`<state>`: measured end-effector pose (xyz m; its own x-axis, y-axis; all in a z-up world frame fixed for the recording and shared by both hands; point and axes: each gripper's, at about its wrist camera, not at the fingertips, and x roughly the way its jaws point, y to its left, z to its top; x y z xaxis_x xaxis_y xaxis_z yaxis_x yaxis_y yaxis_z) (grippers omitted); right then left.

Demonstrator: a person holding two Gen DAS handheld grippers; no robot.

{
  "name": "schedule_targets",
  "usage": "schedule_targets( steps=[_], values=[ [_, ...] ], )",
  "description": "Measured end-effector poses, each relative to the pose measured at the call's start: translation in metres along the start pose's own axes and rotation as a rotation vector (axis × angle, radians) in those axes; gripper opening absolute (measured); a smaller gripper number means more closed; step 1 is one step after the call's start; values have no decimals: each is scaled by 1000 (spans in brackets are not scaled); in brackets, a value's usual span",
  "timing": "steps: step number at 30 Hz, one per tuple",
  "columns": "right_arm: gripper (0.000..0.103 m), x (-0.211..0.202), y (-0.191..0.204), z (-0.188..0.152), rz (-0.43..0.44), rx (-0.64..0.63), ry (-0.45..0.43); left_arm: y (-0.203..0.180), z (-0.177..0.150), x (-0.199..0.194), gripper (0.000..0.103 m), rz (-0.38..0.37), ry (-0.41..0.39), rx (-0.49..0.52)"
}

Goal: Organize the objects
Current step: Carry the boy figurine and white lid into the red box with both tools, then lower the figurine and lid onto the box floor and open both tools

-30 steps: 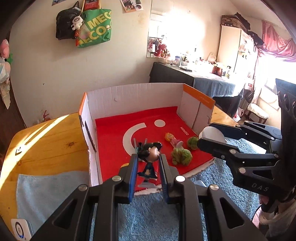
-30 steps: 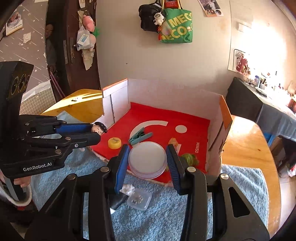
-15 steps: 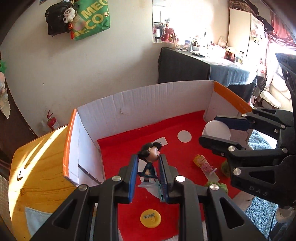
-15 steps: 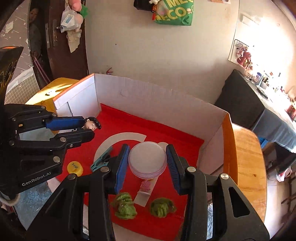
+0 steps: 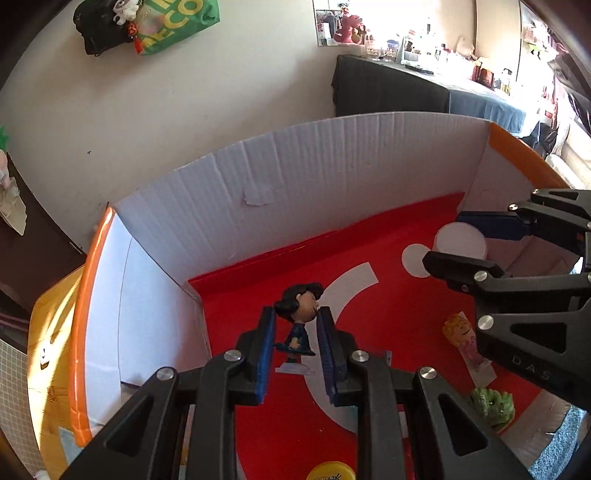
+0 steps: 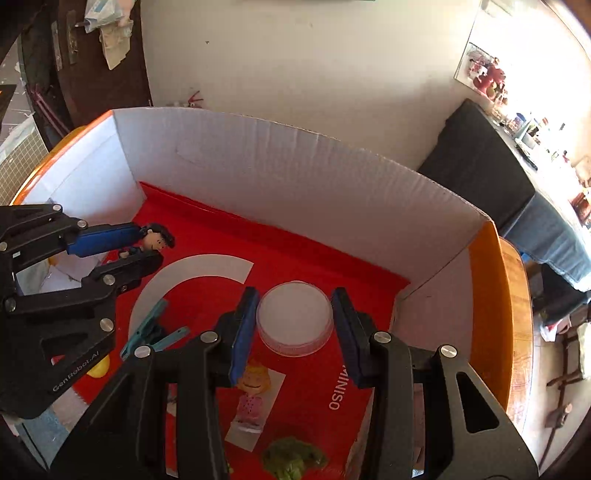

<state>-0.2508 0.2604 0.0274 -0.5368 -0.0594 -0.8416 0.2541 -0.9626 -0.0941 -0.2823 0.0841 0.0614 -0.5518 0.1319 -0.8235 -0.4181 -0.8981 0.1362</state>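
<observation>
Readable text first: the red floor of the box (image 6: 295, 192) has "MINISO" printed in white near the right side, plus a big white arc and a white dot. The left gripper (image 5: 295, 332) body reads "GenRobot.AI" in the right wrist view, and the right gripper (image 6: 295, 321) shows "DAS" in the left wrist view. A green bag (image 5: 177, 22) on the wall has big letters, only partly legible.

The left jaws are pinching a dark-haired figure (image 5: 300, 314) above the box's left part. The right jaws are clamped on a round white lid (image 6: 294, 317) over the right part, near the back wall.

Lying on the red floor: a blonde figure (image 6: 253, 391) on a card, a teal clip (image 6: 147, 328), a yellow cap (image 5: 330, 472) and a green lump (image 6: 293, 459).

The box is white corrugated card with orange edges, sitting on a wooden table (image 6: 517, 332) with blue towel (image 5: 561, 443) at the front. Behind it a plain pale wall, a dark-draped table (image 6: 480, 166) with clutter and a mirror (image 6: 484, 62).
</observation>
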Motion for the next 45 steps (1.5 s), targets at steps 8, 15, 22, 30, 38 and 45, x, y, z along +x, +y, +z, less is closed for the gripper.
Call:
schedule_targets(
  steps=[8, 15, 22, 30, 38, 45],
  values=[
    [39, 22, -6, 6, -41, 16, 82, 0, 1, 14, 24, 9, 59, -17],
    [39, 34, -8, 6, -70, 1, 131, -1, -2, 20, 24, 34, 91, -15],
    [39, 42, -10, 5, -84, -8, 153, -2, -6, 16, 24, 40, 95, -19],
    [39, 42, -13, 6, -79, 0, 151, -4, -14, 10, 24, 40, 101, -22],
    [39, 40, -14, 5, -80, 0, 150, -4, -19, 4, 24, 40, 101, -23],
    [40, 38, -15, 7, -81, -4, 155, -4, -19, 1, 24, 41, 102, -22]
  ],
)
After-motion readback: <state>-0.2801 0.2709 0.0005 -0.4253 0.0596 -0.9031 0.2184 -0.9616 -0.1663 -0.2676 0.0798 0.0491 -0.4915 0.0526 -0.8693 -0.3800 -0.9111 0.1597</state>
